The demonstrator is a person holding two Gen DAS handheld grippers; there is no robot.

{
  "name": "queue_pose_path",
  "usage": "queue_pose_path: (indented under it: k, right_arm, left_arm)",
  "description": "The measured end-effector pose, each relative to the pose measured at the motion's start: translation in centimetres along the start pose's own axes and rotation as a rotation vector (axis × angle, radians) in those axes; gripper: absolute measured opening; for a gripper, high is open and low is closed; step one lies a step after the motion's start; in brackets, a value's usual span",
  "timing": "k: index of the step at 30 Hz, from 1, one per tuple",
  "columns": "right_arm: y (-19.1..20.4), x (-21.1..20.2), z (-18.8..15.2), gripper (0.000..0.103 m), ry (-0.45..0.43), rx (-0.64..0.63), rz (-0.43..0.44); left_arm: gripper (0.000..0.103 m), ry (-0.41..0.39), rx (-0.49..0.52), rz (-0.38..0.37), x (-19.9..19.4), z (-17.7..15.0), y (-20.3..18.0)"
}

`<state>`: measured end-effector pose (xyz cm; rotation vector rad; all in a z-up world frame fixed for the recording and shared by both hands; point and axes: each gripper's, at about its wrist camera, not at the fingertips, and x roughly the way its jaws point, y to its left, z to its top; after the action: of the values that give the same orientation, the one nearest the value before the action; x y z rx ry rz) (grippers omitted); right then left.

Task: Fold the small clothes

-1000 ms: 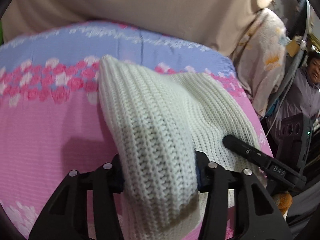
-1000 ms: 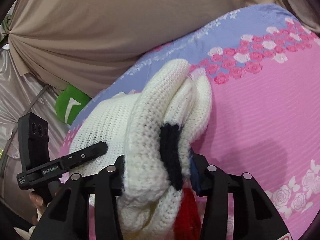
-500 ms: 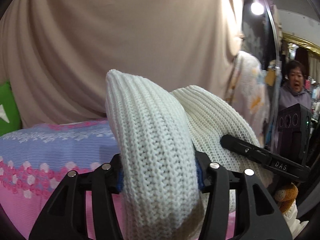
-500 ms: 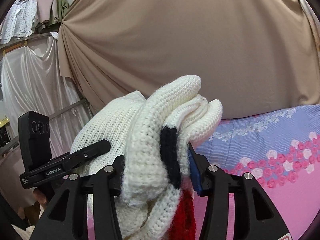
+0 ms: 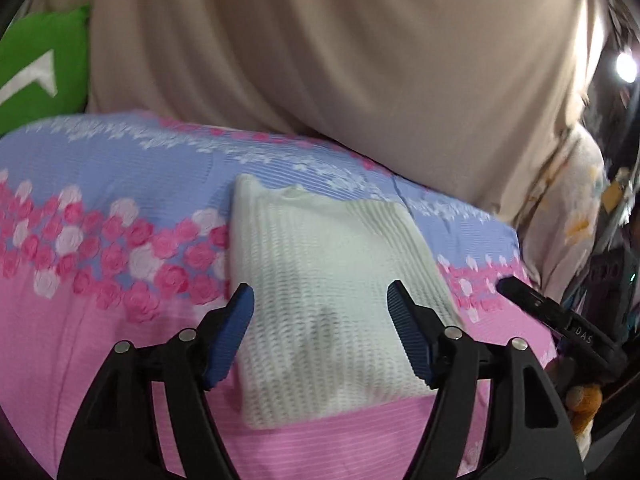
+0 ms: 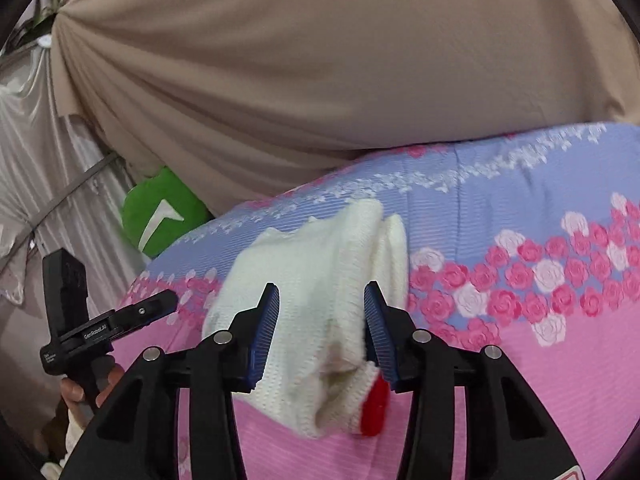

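Note:
A folded white knit sweater [image 5: 320, 292] lies flat on the pink and blue flowered bedspread [image 5: 100, 240]. My left gripper [image 5: 320, 332] is open just above its near left part, holding nothing. In the right wrist view the sweater [image 6: 316, 280] shows a red patch [image 6: 374, 408] at its near edge. My right gripper [image 6: 318, 328] is open over the sweater's near right part, the blue pads [image 6: 264, 332] apart from the knit. Each gripper shows at the edge of the other's view: the right one [image 5: 560, 320] and the left one [image 6: 108, 320].
A beige curtain [image 5: 320, 48] hangs behind the bed. A green cushion [image 5: 40, 68] sits at the bed's far left corner and also shows in the right wrist view [image 6: 160, 212]. A floral cloth [image 5: 572, 208] hangs at the right, past the bed's edge.
Both grippers held the sweater lifted up; now it lies flat and folded on the bed, and both grippers have opened and let go.

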<state>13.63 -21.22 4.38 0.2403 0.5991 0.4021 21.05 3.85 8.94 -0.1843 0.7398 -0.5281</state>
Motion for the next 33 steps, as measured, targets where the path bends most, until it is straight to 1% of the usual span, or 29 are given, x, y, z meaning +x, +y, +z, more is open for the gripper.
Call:
queue_pose_path:
  k: [1, 3, 4, 5, 6, 8, 9, 12, 13, 15, 16, 18, 20, 22, 23, 24, 26, 27, 29, 33]
  right_arm:
    - [0.7, 0.9, -0.2, 0.04, 0.02, -0.042, -0.02]
    - [1.4, 4.0, -0.9, 0.031, 0.089, -0.128, -0.112]
    - [0.6, 6.2, -1.4, 0.015, 0.135, -0.157, -0.205]
    - [-0.4, 7.7, -1.9, 0.008, 0.167, -0.161, -0.261]
    - [-1.4, 8.1, -2.0, 0.008, 0.15, -0.142, -0.261]
    - [-2.6, 7.2, -1.2, 0.009, 0.153, -0.039, -0.212]
    - [-2.4, 6.3, -0.9, 0.009, 0.139, -0.016, -0.196]
    - [-0.2, 3.4, -1.3, 0.009, 0.077, -0.085, -0.18]
    - [0.0, 3.4, -1.9, 0.009, 0.082, -0.098, -0.186]
    - [-0.6, 5.5, -3.5, 0.006, 0.148, -0.13, -0.245]
    - [-1.0, 6.2, -4.3, 0.004, 0.143, -0.136, -0.253]
    - [-0.5, 4.8, -4.4, 0.004, 0.117, -0.118, -0.25]
    - [0.6, 2.6, -4.6, 0.011, 0.071, -0.12, -0.233]
    - [0.9, 1.4, -5.6, 0.014, 0.055, -0.112, -0.228]
    - [0.8, 1.0, -6.5, 0.019, 0.052, -0.098, -0.237]
    - [0.8, 0.7, -7.4, 0.022, 0.051, -0.09, -0.254]
    - [0.5, 0.3, -9.3, 0.035, 0.036, -0.068, -0.292]
    - [0.2, 0.1, -10.1, 0.04, 0.028, -0.05, -0.303]
    - [-0.1, 0.0, -11.2, 0.055, 0.027, -0.029, -0.324]
    - [0.1, 0.1, -12.4, 0.057, 0.044, -0.022, -0.382]
  left_arm:
    - [0.067, 0.01, 0.048, 0.023, 0.6, -0.1, -1.1]
    - [0.067, 0.033, 0.129, 0.115, 2.2, -1.1, -1.9]
    - [0.067, 0.057, 0.152, 0.155, 3.4, -1.8, -2.1]
    - [0.067, 0.09, 0.162, 0.188, 4.8, -2.4, -2.0]
    - [0.067, 0.105, 0.166, 0.22, 5.8, -3.0, -1.8]
    - [0.074, 0.069, 0.209, 0.276, 6.0, -3.8, -1.9]
    - [0.074, 0.061, 0.23, 0.3, 6.0, -4.1, -2.1]
    - [0.074, 0.053, 0.222, 0.306, 5.2, -4.1, -2.1]
    - [0.074, 0.051, 0.211, 0.3, 5.0, -4.1, -2.1]
    - [0.074, 0.049, 0.19, 0.299, 4.9, -4.3, -1.9]
    - [0.074, 0.049, 0.189, 0.304, 4.9, -4.4, -2.3]
    - [0.076, 0.044, 0.184, 0.328, 4.6, -5.0, -2.5]
    - [0.093, 0.029, 0.175, 0.346, 3.7, -5.7, -2.8]
    - [0.095, 0.004, 0.168, 0.36, 2.7, -6.7, -3.1]
    - [0.098, -0.002, 0.166, 0.368, 2.4, -7.2, -3.2]
    - [0.098, -0.007, 0.165, 0.38, 2.3, -7.7, -3.4]
    - [0.098, -0.009, 0.162, 0.407, 2.1, -8.8, -3.7]
    - [0.098, -0.007, 0.162, 0.412, 2.2, -9.3, -3.8]
    - [0.098, -0.007, 0.158, 0.43, 2.3, -10.4, -4.0]
    - [0.098, -0.013, 0.178, 0.469, 2.4, -11.8, -4.7]
